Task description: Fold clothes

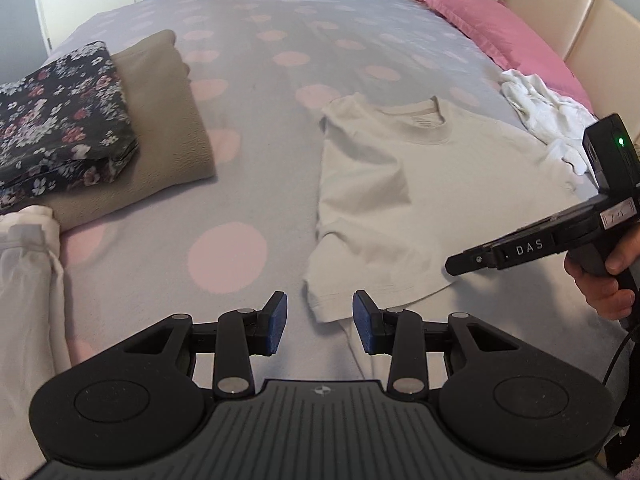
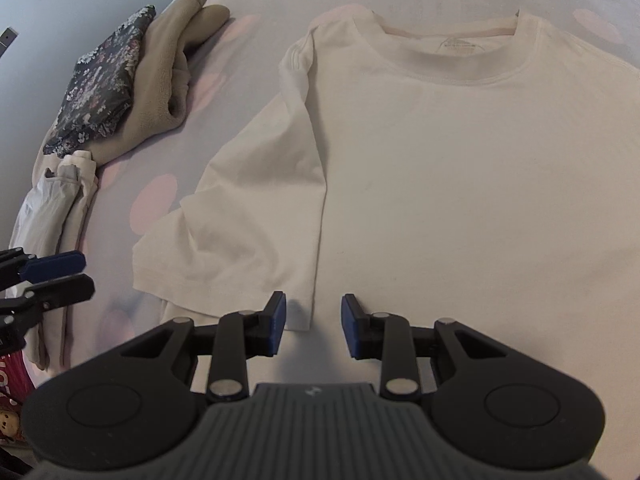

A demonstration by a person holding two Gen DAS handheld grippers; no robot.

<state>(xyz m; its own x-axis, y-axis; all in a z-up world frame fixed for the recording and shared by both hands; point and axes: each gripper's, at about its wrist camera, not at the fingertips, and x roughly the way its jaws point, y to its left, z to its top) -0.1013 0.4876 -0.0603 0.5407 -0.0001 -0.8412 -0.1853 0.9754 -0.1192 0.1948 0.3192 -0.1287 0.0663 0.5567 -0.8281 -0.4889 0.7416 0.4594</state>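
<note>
A bed [image 1: 256,128] w/ a grey cover dotted in pale pink fills the left wrist view. At 9 o'clock a white garment [image 1: 28,280] is draped over the edge; just above it a floral folded piece [image 1: 60,120] is stacked on a tan folded piece [image 1: 168,120]. The left claw [image 1: 319,322] is held wide open at approx. 6 o'clock, nothing gripped, just beside the lower left corner of the cream T-shirt [image 1: 420,184]. The shirt is laid flat, collar at 12, left side folded inward. The right claw [image 2: 313,322] is spread open too, empty, over the fold's lower edge. At 2–3 o'clock a crumpled white heap [image 1: 548,116], pink pillow [image 1: 500,32] and padded headboard [image 1: 560,12] are seen; furniture at the far wall is blurred.
</note>
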